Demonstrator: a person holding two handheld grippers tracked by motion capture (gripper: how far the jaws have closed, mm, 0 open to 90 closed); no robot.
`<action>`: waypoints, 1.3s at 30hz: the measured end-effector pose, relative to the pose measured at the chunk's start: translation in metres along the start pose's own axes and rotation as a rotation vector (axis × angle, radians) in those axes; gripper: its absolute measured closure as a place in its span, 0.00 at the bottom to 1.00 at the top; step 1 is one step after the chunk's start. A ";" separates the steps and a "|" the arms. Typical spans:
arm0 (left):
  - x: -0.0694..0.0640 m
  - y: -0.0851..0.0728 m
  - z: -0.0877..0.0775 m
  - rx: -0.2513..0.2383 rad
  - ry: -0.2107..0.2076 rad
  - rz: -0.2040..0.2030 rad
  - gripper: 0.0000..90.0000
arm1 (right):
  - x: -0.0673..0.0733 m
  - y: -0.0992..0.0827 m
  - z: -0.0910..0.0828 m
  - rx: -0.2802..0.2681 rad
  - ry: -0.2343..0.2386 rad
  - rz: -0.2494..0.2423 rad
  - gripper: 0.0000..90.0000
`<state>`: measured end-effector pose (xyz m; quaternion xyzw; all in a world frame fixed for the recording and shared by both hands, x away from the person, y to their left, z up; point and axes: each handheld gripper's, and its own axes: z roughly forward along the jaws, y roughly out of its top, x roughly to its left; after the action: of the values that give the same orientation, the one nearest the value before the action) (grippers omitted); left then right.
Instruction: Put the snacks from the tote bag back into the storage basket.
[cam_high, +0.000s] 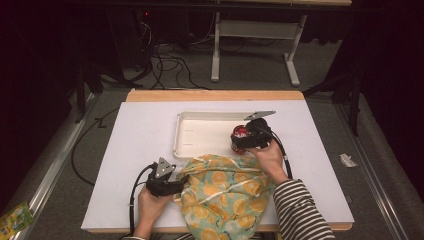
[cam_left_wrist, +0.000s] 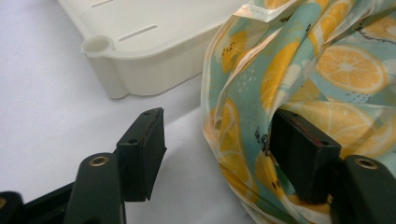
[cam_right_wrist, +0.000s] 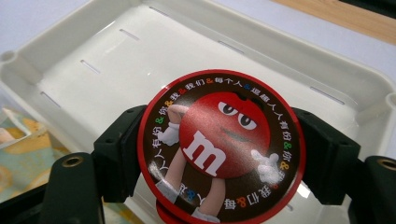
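Clamping the round M&M tin (cam_right_wrist: 222, 147) mid-frame over the tray (cam_right_wrist: 74, 46), right gripper (cam_right_wrist: 219, 154) risks slipping on smooth sides — left gripper (cam_left_wrist: 224, 154) gapes beside the bag (cam_left_wrist: 327, 65).

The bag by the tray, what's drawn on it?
Orange slices on pale teal bag; clearest in the left gripper view.

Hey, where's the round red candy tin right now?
The candy tin is clamped in the right gripper, over the near right part of the white tray, just beyond the orange-print bag in the high view.

The candy tin's (cam_right_wrist: 219, 149) lower body is cut off below.
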<state>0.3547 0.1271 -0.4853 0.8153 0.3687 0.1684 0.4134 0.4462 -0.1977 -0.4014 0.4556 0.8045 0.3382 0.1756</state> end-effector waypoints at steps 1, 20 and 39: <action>0.000 0.000 0.000 0.001 0.000 0.000 0.40 | -0.001 0.000 0.002 0.000 -0.001 0.002 0.29; -0.001 0.000 0.000 0.004 0.004 0.003 0.40 | -0.008 0.007 0.032 0.042 -0.042 -0.001 0.29; -0.001 0.000 0.000 0.005 0.004 0.000 0.40 | -0.008 0.015 0.052 0.036 -0.031 -0.026 0.29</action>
<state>0.3542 0.1261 -0.4854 0.8161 0.3699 0.1691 0.4106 0.4902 -0.1797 -0.4277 0.4535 0.8133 0.3144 0.1843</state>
